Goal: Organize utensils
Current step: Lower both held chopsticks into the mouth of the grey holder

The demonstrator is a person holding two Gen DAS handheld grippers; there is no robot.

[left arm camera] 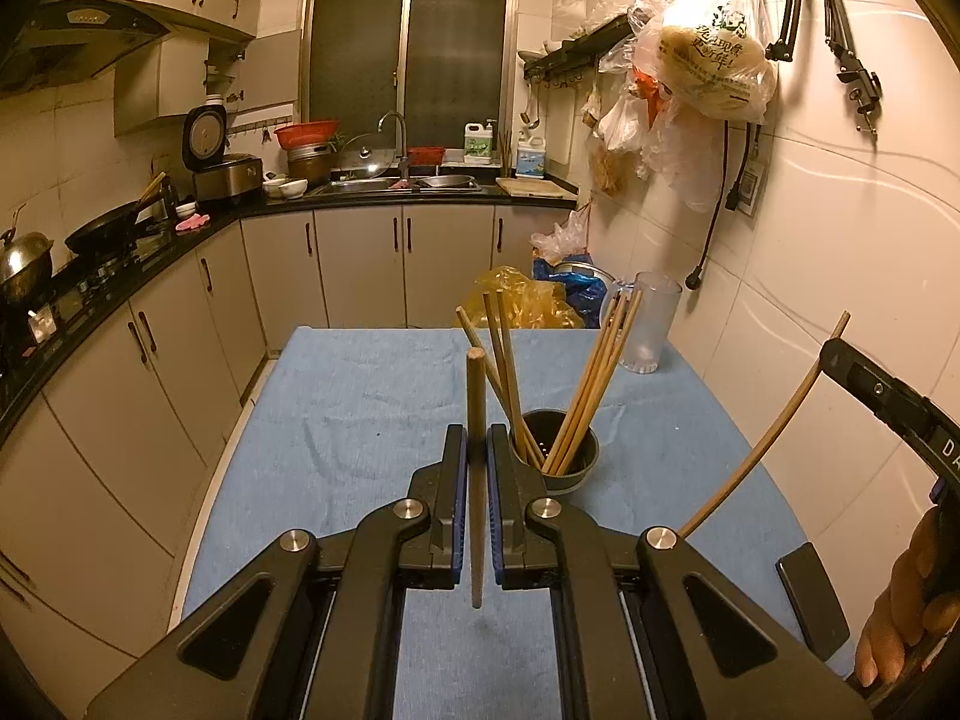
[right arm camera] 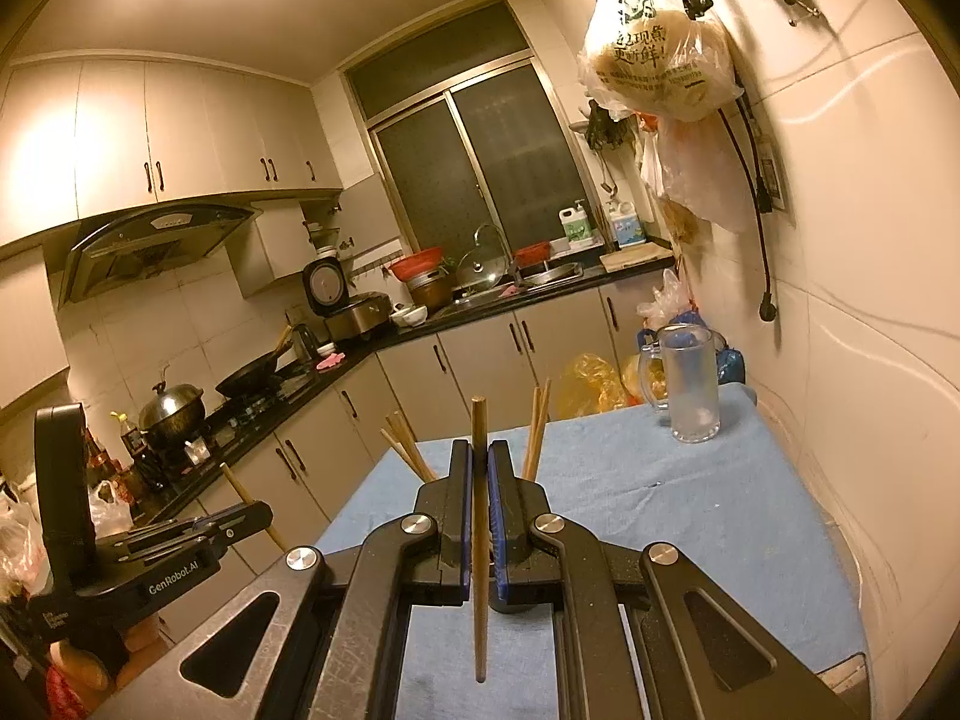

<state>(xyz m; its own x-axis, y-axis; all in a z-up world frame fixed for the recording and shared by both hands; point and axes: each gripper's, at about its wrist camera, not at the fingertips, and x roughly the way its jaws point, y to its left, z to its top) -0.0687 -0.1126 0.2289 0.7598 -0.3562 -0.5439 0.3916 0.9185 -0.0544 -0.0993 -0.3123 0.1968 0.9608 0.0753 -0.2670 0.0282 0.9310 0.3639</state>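
The left gripper (left arm camera: 477,450) is clamped on a single wooden chopstick (left arm camera: 476,480), its blue-lined fingers (left arm camera: 459,480) pressed against the stick from both sides. The chopstick stands nearly upright in the grip, its rounded top above the fingertips and its lower end hanging free over the blue cloth (left arm camera: 360,408) that covers the bench.

Just to the right of that gripper, on the cloth, stands a dark round utensil holder (left arm camera: 567,468). It has a bundle of chopsticks (left arm camera: 585,396) in it, fanned out: some lean left, some lean right, all with their tops well above the rim.

The right gripper (right arm camera: 479,462) is likewise closed tight on a chopstick of its own (right arm camera: 480,540), held upright between its fingers (right arm camera: 498,480), with the lower tip dangling above the cloth. In the left wrist view this second chopstick (left arm camera: 762,438) shows as a bowed line near the right edge, beside the person's hand (left arm camera: 906,594) on the gripper's handle.

A frosted glass mug (right arm camera: 690,387) stands empty at the far right corner of the bench, close to the tiled wall and well apart from the holder.
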